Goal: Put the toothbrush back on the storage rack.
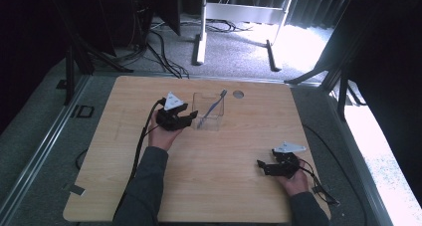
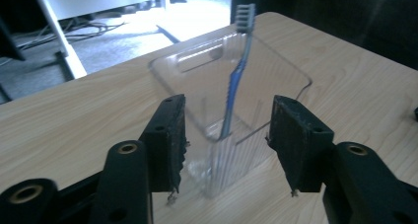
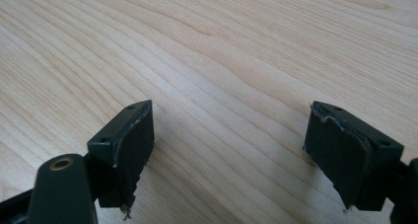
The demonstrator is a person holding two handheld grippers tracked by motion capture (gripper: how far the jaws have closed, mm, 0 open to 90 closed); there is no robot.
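Near the person, at the right of the wooden worktop (image 1: 209, 176), the right gripper (image 1: 263, 165) hovers low with its jaws spread wide over bare wood. Farther off, left of centre, the left gripper (image 1: 193, 117) also stands wide, one jaw on either side of the near corner of a clear plastic container (image 2: 236, 100), not pressing it. Inside the upright container a blue toothbrush (image 2: 237, 71) leans, bristles uppermost.
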